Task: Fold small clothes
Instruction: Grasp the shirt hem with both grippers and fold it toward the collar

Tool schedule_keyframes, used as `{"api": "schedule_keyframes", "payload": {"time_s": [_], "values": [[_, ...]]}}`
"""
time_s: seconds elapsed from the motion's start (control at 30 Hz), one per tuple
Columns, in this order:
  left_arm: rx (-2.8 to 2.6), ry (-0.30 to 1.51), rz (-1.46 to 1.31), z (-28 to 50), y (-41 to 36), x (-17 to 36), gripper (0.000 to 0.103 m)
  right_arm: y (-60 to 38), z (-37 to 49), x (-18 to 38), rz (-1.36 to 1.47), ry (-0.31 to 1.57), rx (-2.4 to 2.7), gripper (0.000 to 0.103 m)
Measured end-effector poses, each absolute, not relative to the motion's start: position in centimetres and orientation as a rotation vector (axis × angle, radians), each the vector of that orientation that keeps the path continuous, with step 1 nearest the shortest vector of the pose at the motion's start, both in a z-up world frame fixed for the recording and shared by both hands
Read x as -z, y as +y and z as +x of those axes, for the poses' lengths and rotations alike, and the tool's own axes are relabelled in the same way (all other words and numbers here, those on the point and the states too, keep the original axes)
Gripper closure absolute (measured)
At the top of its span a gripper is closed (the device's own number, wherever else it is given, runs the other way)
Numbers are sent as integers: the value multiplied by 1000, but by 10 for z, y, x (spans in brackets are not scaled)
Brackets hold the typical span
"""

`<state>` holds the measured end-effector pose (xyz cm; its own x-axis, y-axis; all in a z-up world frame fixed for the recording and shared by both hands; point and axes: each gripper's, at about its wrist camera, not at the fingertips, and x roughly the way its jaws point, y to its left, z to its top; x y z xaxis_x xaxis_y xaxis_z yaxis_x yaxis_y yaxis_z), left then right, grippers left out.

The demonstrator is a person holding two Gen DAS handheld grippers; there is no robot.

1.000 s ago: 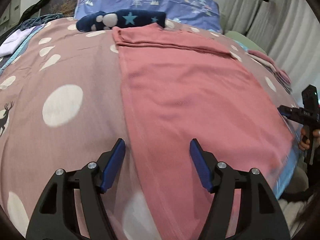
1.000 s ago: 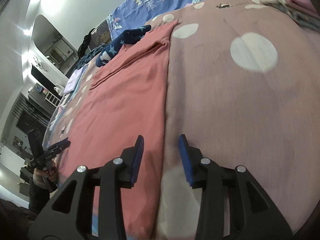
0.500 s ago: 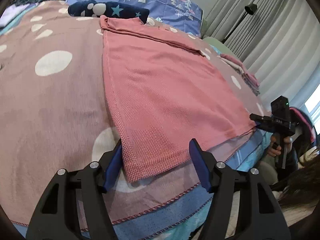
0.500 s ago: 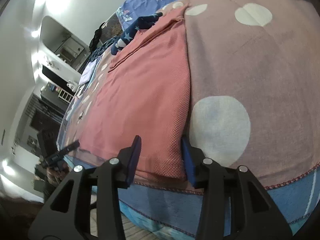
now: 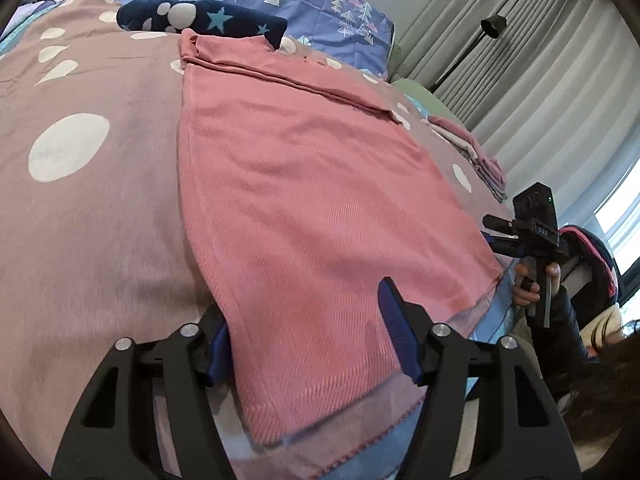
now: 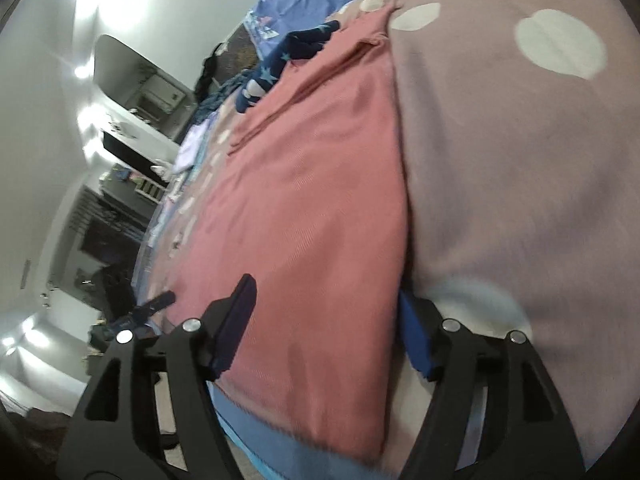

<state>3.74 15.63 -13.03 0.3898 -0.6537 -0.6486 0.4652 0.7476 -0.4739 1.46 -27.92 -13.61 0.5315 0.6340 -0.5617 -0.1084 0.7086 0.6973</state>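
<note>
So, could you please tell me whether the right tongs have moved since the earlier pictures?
Yes: the right tongs advanced over the pink garment's near corner, opening.

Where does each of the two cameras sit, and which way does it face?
Left wrist: on the left gripper, looking up the bed along the pink garment's left corner; right gripper and hand at right.
Right wrist: on the right gripper, at the garment's right corner; left gripper far left.
Shared: garment, spotted bedspread, star-print cloth.

Soft light, blurred (fisheye-warped) edges
</note>
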Motion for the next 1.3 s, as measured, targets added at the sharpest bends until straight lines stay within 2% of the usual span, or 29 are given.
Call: {"api": "schedule_keyframes", "payload": {"time_s": [0.03,0.07,0.1,0.13,0.17,0.3,0.4,0.57,0.73,0.87,0.97,1.1,1.3], "values": [[704,927,-229,39,156,131,50,-281,18,137,670,919,-488,41],[683,926,-227,39,156,131,63,-283,18,138,672,938,-480,45],[660,930,-227,38,158,130,72,-283,16,139,668,955,-475,60],[647,937,-231,37,160,131,91,-280,9,142,679,990,-512,70],[659,947,-253,34,163,131,98,-278,3,143,684,1004,-545,72],[664,941,-248,21,168,133,98,-270,-33,143,688,982,-602,73],[658,955,-292,33,169,136,99,-273,-28,141,742,970,-548,99],[667,780,-299,20,170,86,101,-283,-34,89,805,744,-565,100],[662,586,-321,5,183,10,101,-278,-55,14,710,579,-591,100],[690,504,-304,-29,186,-19,101,-277,-98,-24,611,479,-613,100],[697,497,-286,-60,186,-21,101,-283,-129,-34,578,449,-597,100],[702,547,-262,-78,175,-3,101,-283,-133,-17,565,496,-555,100],[637,625,-288,-23,169,15,101,-286,-71,5,634,555,-459,100]]}}
